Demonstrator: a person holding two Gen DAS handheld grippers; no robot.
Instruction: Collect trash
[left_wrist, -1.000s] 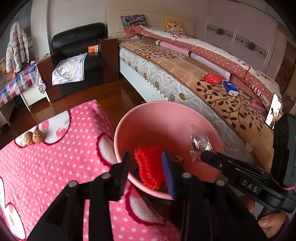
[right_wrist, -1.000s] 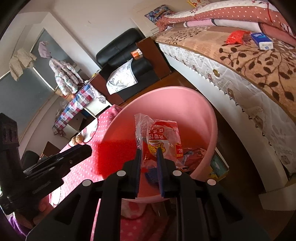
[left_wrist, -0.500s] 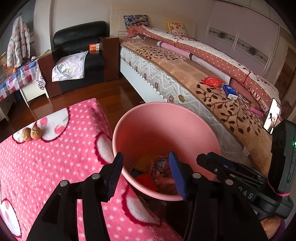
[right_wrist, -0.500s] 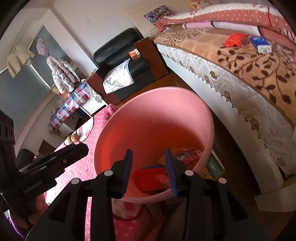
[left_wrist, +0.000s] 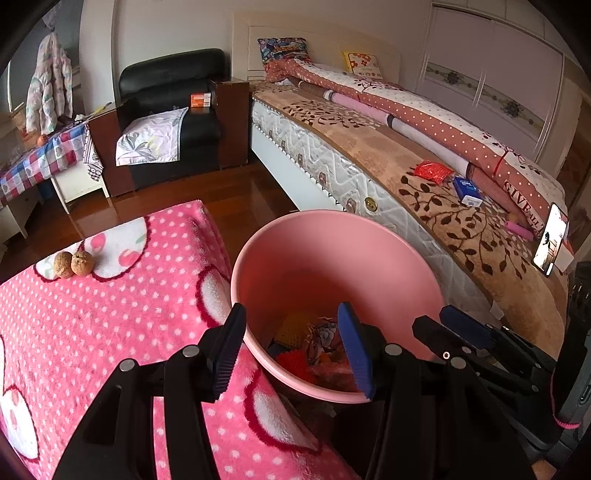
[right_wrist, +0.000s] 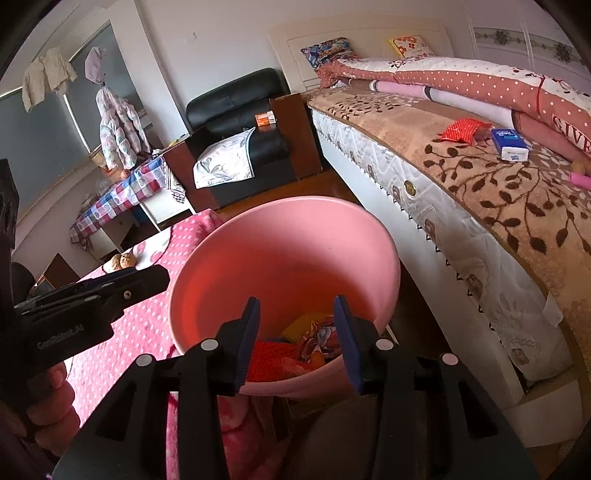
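Note:
A pink bin (left_wrist: 332, 258) (right_wrist: 288, 251) stands between the pink dotted blanket and the bed. Crumpled wrappers (left_wrist: 314, 343) (right_wrist: 295, 347), red, yellow and printed, lie at its bottom. My left gripper (left_wrist: 291, 332) hangs open over the near rim, one finger outside the bin, nothing between its pads. My right gripper (right_wrist: 295, 317) is over the bin too, its jaws opening and empty. On the bed lie a red wrapper (left_wrist: 432, 171) (right_wrist: 461, 129) and a blue box (left_wrist: 467, 190) (right_wrist: 509, 144).
Two walnuts (left_wrist: 74, 263) (right_wrist: 123, 261) sit on the pink blanket (left_wrist: 92, 332). A phone (left_wrist: 550, 238) is propped on the bed's near end. A black armchair (left_wrist: 170, 110) and a checked table (left_wrist: 37, 158) stand across the wooden floor.
The left gripper let go of a red wrapper and the right let go of a clear snack bag; both fell into the bin. Both sets of jaws widened.

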